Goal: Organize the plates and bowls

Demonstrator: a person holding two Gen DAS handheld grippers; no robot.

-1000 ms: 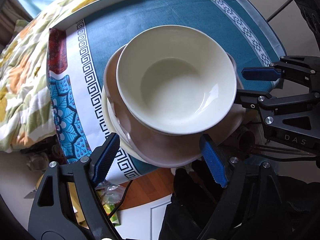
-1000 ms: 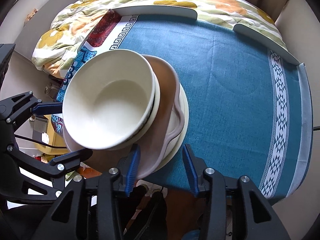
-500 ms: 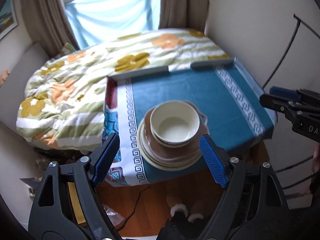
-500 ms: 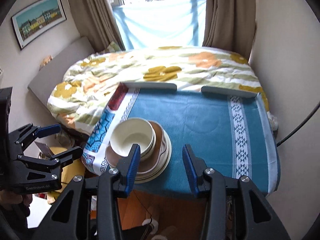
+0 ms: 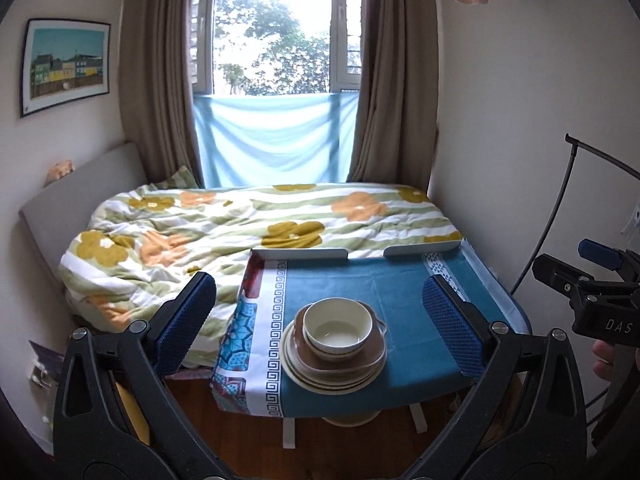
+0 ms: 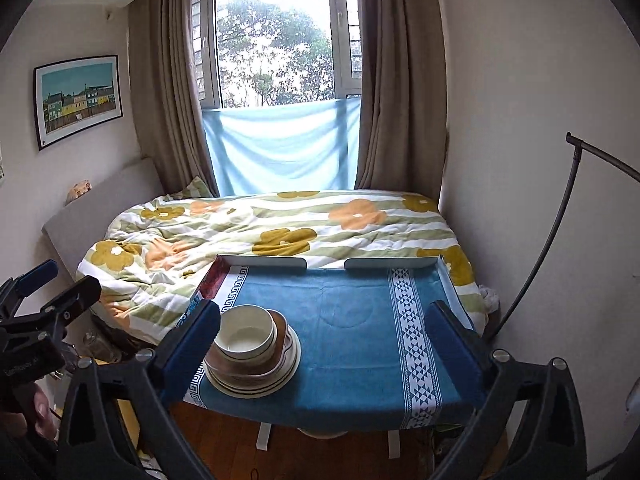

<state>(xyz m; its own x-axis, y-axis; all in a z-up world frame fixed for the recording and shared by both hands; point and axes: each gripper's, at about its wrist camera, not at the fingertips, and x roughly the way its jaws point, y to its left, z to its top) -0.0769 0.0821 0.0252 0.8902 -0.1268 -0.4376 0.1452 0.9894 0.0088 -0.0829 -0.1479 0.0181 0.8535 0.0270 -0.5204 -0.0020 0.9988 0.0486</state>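
Both wrist cameras are looking from raised, pulled-back spots at the near edge of the worktop (image 5: 400, 300), facing slightly downward toward the window (image 5: 276, 28) beyond the bed (image 5: 240, 220). The left view is sitting left of the worktop's middle, the right view further right. Both are sharing the worktop, the stacked dishes (image 6: 250, 350), the bed and the window, and each is catching the other gripper at its edge.

We're in a small bedroom: daylight pours through the window (image 5: 276, 28) between brown curtains (image 5: 160, 80), a framed print (image 5: 66, 65) hangs on the white wall, a flowery duvet covers the bed (image 5: 240, 220), wood floor (image 6: 320, 456) below.
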